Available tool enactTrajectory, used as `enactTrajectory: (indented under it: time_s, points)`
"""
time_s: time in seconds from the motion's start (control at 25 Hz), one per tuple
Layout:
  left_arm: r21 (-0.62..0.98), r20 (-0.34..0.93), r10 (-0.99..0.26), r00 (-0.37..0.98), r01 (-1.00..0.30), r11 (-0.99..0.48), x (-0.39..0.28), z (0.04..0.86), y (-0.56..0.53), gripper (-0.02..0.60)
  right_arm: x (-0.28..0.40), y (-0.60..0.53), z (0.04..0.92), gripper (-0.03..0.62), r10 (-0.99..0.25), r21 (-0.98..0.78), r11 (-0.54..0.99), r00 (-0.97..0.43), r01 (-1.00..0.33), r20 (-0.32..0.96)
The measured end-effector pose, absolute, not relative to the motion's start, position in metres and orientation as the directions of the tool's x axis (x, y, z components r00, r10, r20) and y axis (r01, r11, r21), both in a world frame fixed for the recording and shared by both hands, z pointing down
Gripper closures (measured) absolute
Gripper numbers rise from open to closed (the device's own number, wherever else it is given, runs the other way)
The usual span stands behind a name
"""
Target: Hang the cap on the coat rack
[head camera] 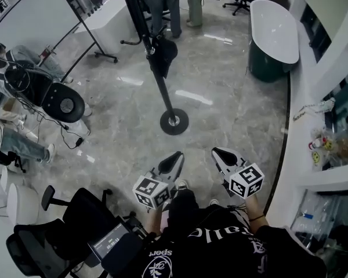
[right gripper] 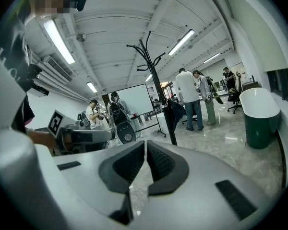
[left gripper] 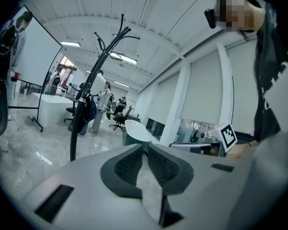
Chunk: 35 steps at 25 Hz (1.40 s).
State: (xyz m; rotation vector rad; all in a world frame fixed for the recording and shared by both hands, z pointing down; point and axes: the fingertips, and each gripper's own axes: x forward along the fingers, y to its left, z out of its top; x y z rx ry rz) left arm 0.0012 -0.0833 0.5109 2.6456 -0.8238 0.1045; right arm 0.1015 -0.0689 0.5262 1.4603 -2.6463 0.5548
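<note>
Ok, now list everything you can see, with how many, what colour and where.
coat rack: one, black, mid-floor on a round base
dark garment: one, hanging on the rack's pole
bathtub: one, white with dark green outside, upper right
whiteboard: one, white on a black stand, upper left
office chairs: at least two, black, lower left
standing people: two, beyond the rack
left gripper: one, grey, shut, empty, bottom centre
right gripper: one, grey, shut, empty, beside it

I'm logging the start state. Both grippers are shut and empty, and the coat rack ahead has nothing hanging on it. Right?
Not quite: a dark item hangs on the coat rack, as the head view shows. The left gripper and right gripper are indeed shut and empty.
</note>
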Motion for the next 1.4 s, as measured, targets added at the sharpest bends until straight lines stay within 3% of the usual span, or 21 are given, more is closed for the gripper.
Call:
enactTrajectory:
  time_s: [0.36, 0.72, 1.08, 1.4]
  points:
    - [0.333, 0.21, -0.56, 0.801, -0.597, -0.73, 0.063, 0.522, 0.02, 0.56, 0.147, 0.029, 0.537, 0.569, -0.764, -0.299, 0.534, -0.603, -0.791, 0.23]
    - [0.312, 0.241, -0.524, 0.817, -0.577, -0.755, 0.085, 0.523, 0.08, 0.56, 0.153, 0.086, 0.548, 0.569, -0.751, -0.308, 0.541, -0.614, -0.783, 0.242]
    - [0.3, 0.224, -0.511, 0.83, -0.558, -0.774, 0.068, 0.521, 0.106, 0.56, 0.119, 0.113, 0.548, 0.569, -0.732, -0.313, 0.565, -0.639, -0.763, 0.237]
    - [0.281, 0.24, -0.541, 0.806, -0.591, -0.756, -0.016, 0.518, 0.142, 0.56, 0.038, 0.135, 0.536, 0.569, -0.724, -0.32, 0.581, -0.655, -0.748, 0.216]
